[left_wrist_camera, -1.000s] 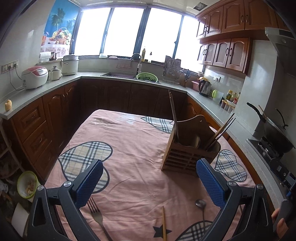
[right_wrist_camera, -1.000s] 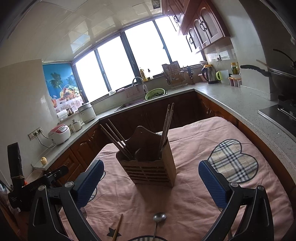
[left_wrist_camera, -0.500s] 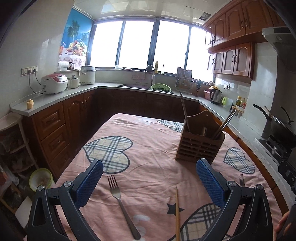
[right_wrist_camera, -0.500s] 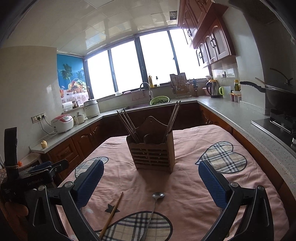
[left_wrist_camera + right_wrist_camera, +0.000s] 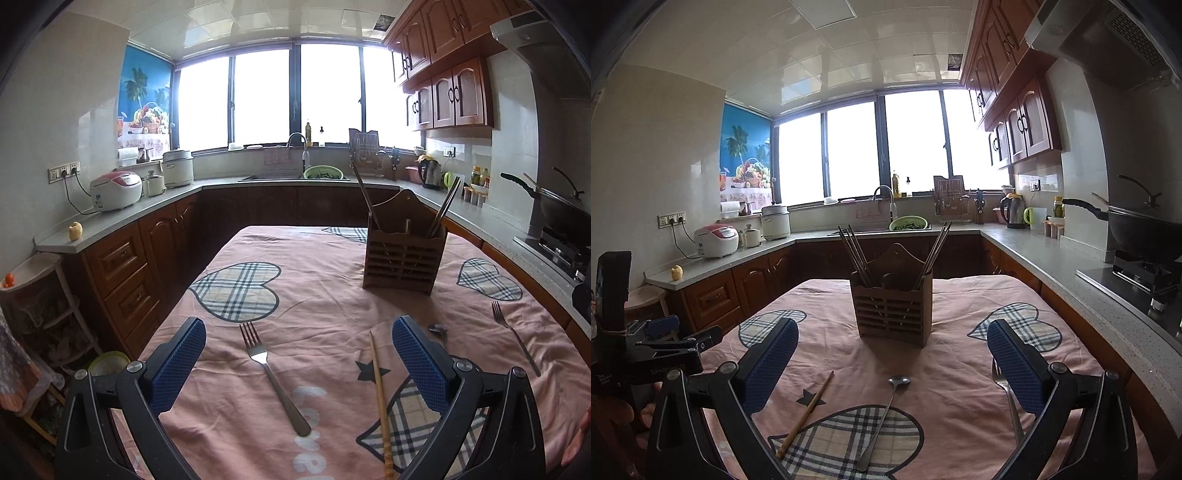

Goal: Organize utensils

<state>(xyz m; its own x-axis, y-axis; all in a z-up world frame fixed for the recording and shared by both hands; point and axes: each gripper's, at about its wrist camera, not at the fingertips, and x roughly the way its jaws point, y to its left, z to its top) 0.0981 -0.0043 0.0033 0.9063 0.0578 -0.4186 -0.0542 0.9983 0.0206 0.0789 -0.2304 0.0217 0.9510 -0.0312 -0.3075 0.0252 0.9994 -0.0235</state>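
Utensils lie loose on the pink-clothed desk [image 5: 332, 295]: a fork [image 5: 271, 373] between the wide-spread fingers of the left gripper [image 5: 299, 354], a single chopstick [image 5: 380, 398] to its right, a spoon [image 5: 882, 417] and a second fork [image 5: 515, 341] further right. Right gripper [image 5: 892, 354] also gapes wide, holding nothing. Farther off stands the wooden holder [image 5: 892, 308], with dark chopsticks [image 5: 853, 254] leaning out both ends.
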